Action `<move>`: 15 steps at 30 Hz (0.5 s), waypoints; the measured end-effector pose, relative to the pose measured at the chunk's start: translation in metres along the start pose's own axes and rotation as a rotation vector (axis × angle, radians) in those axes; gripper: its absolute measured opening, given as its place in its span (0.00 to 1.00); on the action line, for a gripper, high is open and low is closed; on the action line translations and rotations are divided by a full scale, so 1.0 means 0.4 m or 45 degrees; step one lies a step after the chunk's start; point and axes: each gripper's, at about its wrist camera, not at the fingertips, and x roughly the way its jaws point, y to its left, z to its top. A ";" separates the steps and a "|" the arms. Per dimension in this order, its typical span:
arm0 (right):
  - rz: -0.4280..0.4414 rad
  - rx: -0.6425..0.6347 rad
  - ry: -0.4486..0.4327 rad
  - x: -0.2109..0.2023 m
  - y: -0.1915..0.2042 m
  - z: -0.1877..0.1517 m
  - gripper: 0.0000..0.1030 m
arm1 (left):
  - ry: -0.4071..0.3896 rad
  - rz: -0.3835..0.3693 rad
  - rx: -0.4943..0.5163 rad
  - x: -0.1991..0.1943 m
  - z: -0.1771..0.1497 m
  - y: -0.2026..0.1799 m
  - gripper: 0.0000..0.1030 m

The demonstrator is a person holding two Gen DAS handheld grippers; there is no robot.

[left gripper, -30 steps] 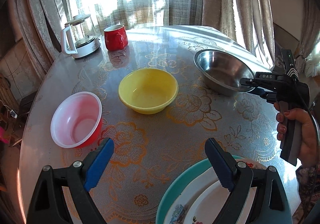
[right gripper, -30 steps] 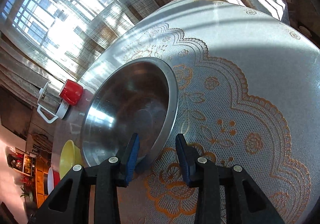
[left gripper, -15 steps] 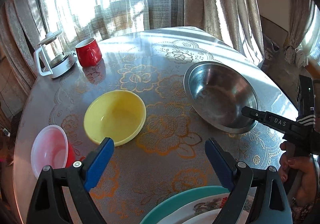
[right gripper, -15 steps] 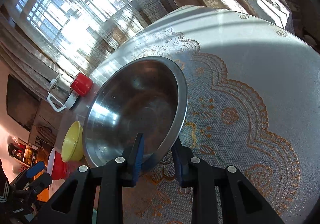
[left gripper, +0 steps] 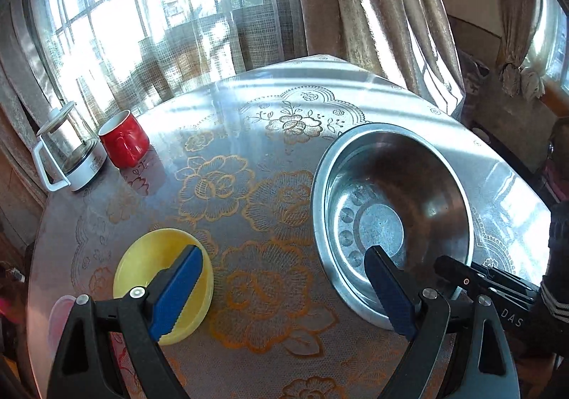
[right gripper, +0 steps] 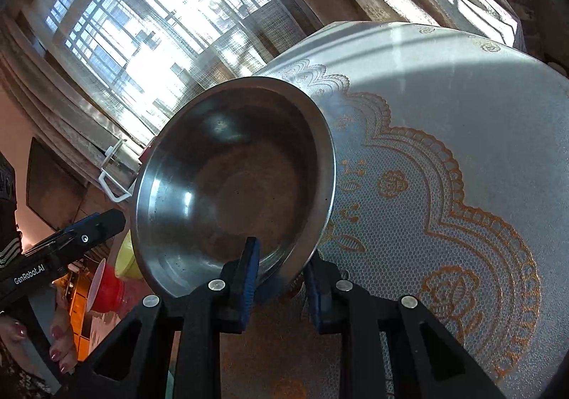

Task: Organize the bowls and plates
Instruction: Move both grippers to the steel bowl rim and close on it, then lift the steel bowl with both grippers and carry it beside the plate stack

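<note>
Right gripper [right gripper: 281,271] jaws closing, pinching steel bowl [right gripper: 231,182] rim at frame bottom, bowl tilted. Left gripper [left gripper: 284,292] wide open, empty, above table [left gripper: 249,157]; yellow bowl [left gripper: 149,271] lower left.

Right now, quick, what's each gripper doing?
Left gripper: open, holding nothing.
Right gripper: closing on the steel bowl, rim between its pads.

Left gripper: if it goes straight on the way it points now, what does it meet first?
Probably bare tablecloth between the yellow bowl and the steel bowl. The left gripper stands open, one finger over each bowl in this view; depth is unclear.
</note>
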 end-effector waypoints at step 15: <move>0.044 0.052 0.041 0.016 -0.018 -0.001 0.23 | 0.104 -0.055 0.116 0.118 0.009 -0.042 0.43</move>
